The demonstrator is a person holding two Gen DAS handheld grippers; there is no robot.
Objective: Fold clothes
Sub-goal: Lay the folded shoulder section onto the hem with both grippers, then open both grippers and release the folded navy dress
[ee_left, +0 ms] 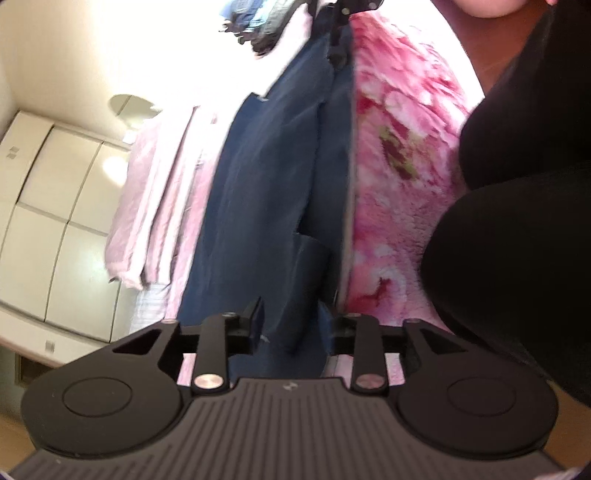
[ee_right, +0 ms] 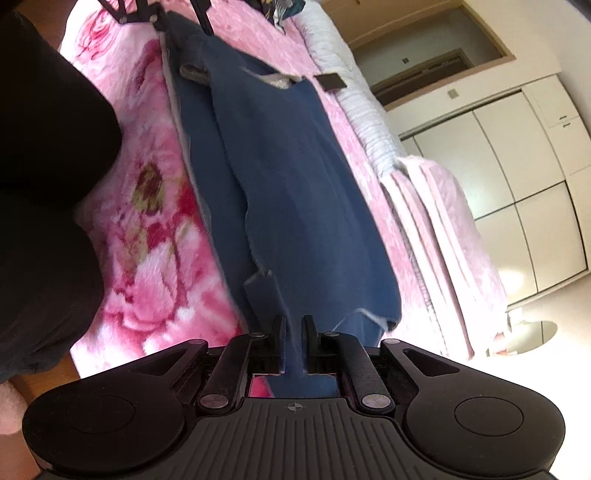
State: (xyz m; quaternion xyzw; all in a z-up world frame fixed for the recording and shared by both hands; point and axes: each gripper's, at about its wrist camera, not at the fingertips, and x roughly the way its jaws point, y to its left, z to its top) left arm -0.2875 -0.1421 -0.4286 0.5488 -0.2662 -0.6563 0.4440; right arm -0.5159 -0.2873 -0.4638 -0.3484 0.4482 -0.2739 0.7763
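A dark blue garment (ee_left: 269, 177) lies stretched over a pink floral blanket (ee_left: 406, 155) on a bed. My left gripper (ee_left: 295, 321) has its jaws wide apart, with the cloth's near end between them, not pinched. My right gripper (ee_right: 294, 328) is shut on the blue garment (ee_right: 288, 184) at its other end. Each view shows the opposite gripper at the garment's far end, my right gripper (ee_left: 338, 29) in the left wrist view and my left gripper (ee_right: 162, 18) in the right wrist view.
A pale pink folded quilt (ee_left: 159, 192) lies along the bed's far side, also in the right wrist view (ee_right: 439, 229). White wardrobe doors (ee_right: 517, 166) stand beyond. A person's black-clad legs (ee_left: 524, 221) are close by. More clothes (ee_left: 255, 22) lie piled at the bed's end.
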